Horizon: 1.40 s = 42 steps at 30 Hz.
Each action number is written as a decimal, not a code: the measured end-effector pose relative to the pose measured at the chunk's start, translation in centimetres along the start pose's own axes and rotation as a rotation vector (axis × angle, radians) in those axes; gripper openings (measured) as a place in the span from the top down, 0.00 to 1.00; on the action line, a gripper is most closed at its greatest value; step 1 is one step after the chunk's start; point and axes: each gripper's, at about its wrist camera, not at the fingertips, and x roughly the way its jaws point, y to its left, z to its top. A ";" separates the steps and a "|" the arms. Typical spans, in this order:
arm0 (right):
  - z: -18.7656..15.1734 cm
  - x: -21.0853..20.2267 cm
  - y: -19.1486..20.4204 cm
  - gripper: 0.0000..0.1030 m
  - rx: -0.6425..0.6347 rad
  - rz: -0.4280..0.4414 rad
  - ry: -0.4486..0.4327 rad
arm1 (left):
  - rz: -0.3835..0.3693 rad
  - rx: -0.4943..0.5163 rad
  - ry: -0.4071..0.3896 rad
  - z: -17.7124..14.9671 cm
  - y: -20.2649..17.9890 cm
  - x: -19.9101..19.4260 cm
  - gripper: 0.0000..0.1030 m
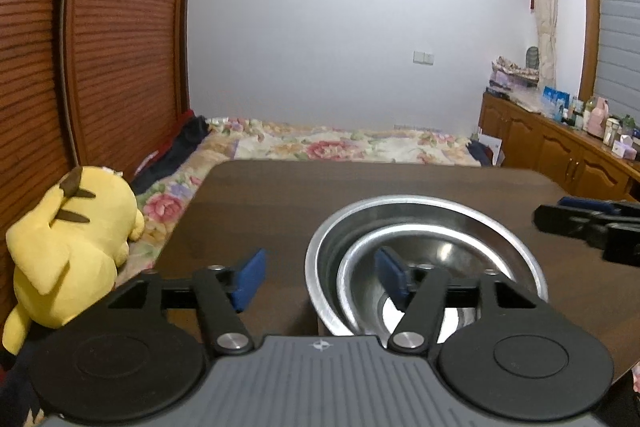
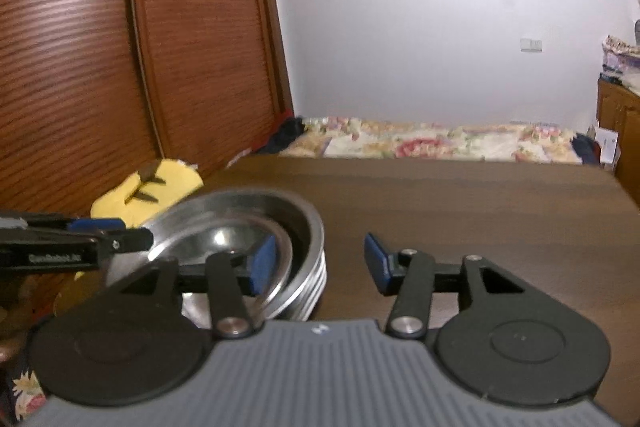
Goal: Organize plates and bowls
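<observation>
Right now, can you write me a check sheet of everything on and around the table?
Surface: dark brown wooden table, bare around the bowls.
Job's things: smaller shiny steel bowl nested tilted inside a larger ribbed steel bowl. No plates seen.
Clutter: nothing seen on the table.
Grippers: left gripper jaws open around the bowls' rims; right gripper open, empty, beside the bowls.
Cables: nothing seen.
Surroundings: yellow plush toy, floral bed, slatted wooden wardrobe, wooden cabinet with bottles.

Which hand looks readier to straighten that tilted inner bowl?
Probably left: the open left gripper straddles the stack's near rim, one pad inside the inner bowl. The right gripper, also open, sits beside the stack.
</observation>
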 end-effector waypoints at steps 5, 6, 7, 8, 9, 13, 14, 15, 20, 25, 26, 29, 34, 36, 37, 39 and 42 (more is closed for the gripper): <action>1.5 -2.6 0.2 0.39 -0.028 -0.023 -0.068 | -0.021 0.027 -0.046 1.2 -1.3 -1.4 0.22; 1.7 -2.8 0.2 0.39 -0.034 -0.029 -0.075 | -0.026 0.030 -0.051 1.4 -1.5 -1.5 0.19; 1.9 -3.2 0.1 0.39 -0.039 -0.036 -0.083 | -0.032 0.034 -0.059 1.6 -1.7 -1.8 0.18; 2.0 -3.5 0.1 0.39 -0.043 -0.043 -0.089 | -0.037 0.037 -0.065 1.7 -2.0 -1.9 0.16; 2.2 -3.8 0.0 0.36 -0.045 -0.051 -0.094 | -0.042 0.040 -0.072 1.8 -2.3 -2.1 0.13; 2.4 -4.5 -0.1 0.17 -0.053 -0.087 -0.117 | -0.057 0.043 -0.089 2.2 -3.4 -2.8 0.04; 2.4 -4.6 -0.2 0.11 -0.055 -0.098 -0.121 | -0.057 0.047 -0.094 2.2 -3.7 -3.0 0.02; 2.3 -4.8 -0.2 0.10 -0.059 -0.114 -0.124 | -0.059 0.051 -0.098 2.2 -3.9 -3.2 0.00; 1.8 -5.6 -0.4 0.02 -0.056 -0.139 -0.125 | -0.069 0.060 -0.107 2.3 -5.0 -3.9 0.00; 1.5 -6.4 -0.8 0.00 -0.046 -0.145 -0.136 | -0.072 0.076 -0.106 2.2 -5.9 -3.9 0.00; 1.4 -6.6 -0.9 0.00 -0.038 -0.146 -0.138 | -0.069 0.077 -0.102 2.2 -6.0 -3.8 0.00; 1.3 -7.0 -1.3 0.00 -0.026 -0.162 -0.142 | -0.043 0.081 -0.094 2.0 -6.5 -3.7 0.00; 1.0 -7.4 -1.6 0.00 -0.028 -0.222 -0.139 | -0.010 0.091 -0.093 1.9 -7.1 -3.9 0.00; 0.8 -7.7 -1.7 0.00 -0.019 -0.228 -0.140 | -0.015 0.092 -0.092 1.9 -7.2 -3.9 0.00; 0.7 -7.7 -1.7 0.00 -0.019 -0.233 -0.139 | -0.021 0.093 -0.093 1.9 -7.3 -4.0 0.00; 0.6 -7.8 -1.7 0.00 -0.023 -0.250 -0.139 | -0.030 0.095 -0.092 1.8 -7.4 -4.1 0.00; 0.4 -8.0 -1.6 0.00 -0.020 -0.260 -0.136 | -0.029 0.093 -0.082 1.7 -7.7 -4.1 0.00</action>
